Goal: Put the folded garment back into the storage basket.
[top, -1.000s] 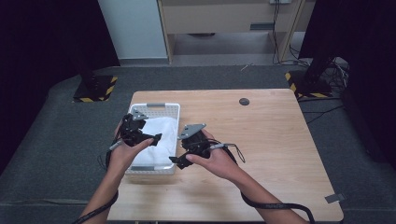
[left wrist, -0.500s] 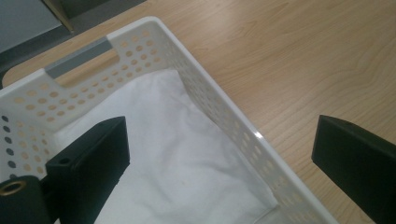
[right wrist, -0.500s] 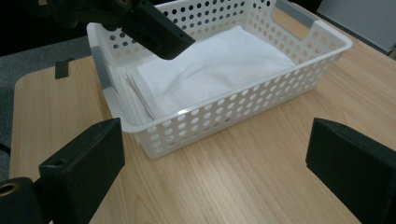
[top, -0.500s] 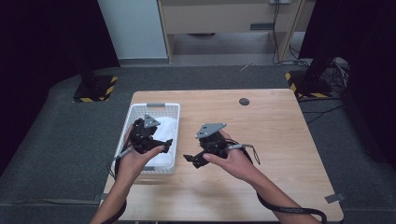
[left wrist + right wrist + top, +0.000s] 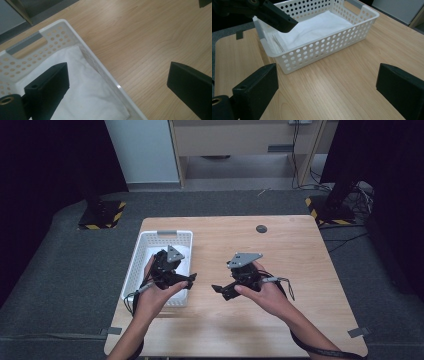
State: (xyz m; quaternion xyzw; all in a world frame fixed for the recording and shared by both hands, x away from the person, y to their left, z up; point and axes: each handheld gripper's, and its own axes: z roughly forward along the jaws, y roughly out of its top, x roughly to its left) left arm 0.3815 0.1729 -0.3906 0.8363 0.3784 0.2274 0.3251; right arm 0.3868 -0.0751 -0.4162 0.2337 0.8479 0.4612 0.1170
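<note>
A white perforated basket (image 5: 131, 270) stands on the left part of the wooden table (image 5: 300, 260), with a folded white cloth (image 5: 150, 251) lying in it. My left gripper (image 5: 186, 280) hovers over the basket's right rim (image 5: 100, 65), open wide, one jaw above the cloth (image 5: 87, 92) and the other above bare wood. My right gripper (image 5: 220, 291) is held over the table to the right of the basket, open and empty, pointing at the basket's side wall (image 5: 319, 52) and the cloth (image 5: 317, 27). The left gripper's jaw (image 5: 277, 17) shows at the top left of the right gripper view.
A small dark round disc (image 5: 261, 228) lies near the table's far edge. Bare wood (image 5: 342, 95) stretches to the right of the basket. Dark carpet surrounds the table, with striped stand bases (image 5: 102, 215) on the floor behind.
Both hands have drawn rightward: the left gripper from over the basket's middle to its right rim, the right gripper from beside the basket out over bare table.
</note>
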